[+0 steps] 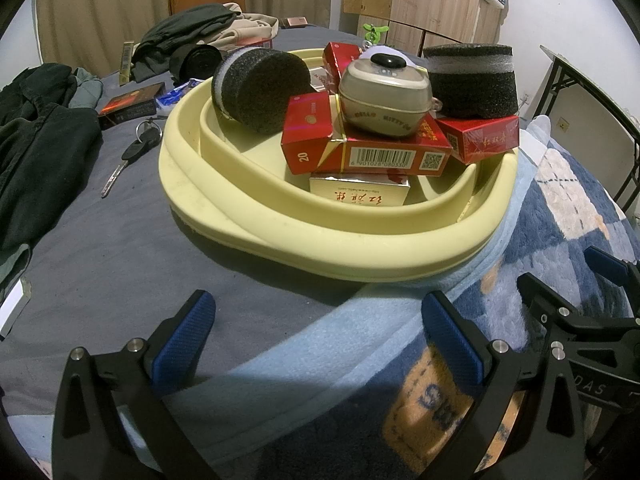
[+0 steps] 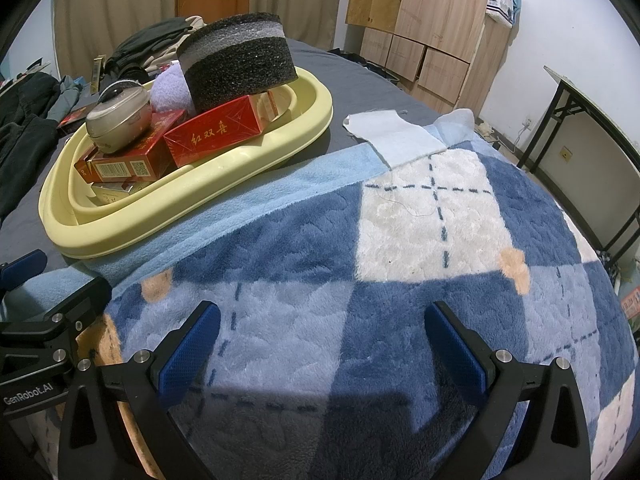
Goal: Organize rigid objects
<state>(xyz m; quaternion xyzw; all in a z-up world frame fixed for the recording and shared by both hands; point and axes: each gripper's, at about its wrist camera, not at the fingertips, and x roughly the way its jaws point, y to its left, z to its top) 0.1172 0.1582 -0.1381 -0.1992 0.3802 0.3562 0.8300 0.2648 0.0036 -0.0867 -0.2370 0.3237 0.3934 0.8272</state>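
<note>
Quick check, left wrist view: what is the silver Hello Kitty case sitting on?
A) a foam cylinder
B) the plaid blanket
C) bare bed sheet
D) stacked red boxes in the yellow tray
D: the silver case rests on top of the red boxes piled inside the yellow tray; the foam cylinders sit beside it.

The left wrist view looks forward between the fingers of the left hand-held gripper (image 1: pixel 318 334), low over the bed (image 1: pixel 120 248), facing the yellow basin (image 1: pixel 320 256) near at 12 o'clock, with the right hand-held gripper (image 1: pixel 568 276) just beside it at 4 o'clock. The right wrist view looks along the right hand-held gripper (image 2: pixel 322 344), low over the checked blanket (image 2: pixel 420 220), with the basin (image 2: pixel 120 236) farther off at 10 o'clock and the left hand-held gripper (image 2: pixel 52 276) at 8 o'clock. Both views share the basin, the blanket's pale blue edge and the wooden wardrobe (image 2: pixel 436 20) beyond
</note>
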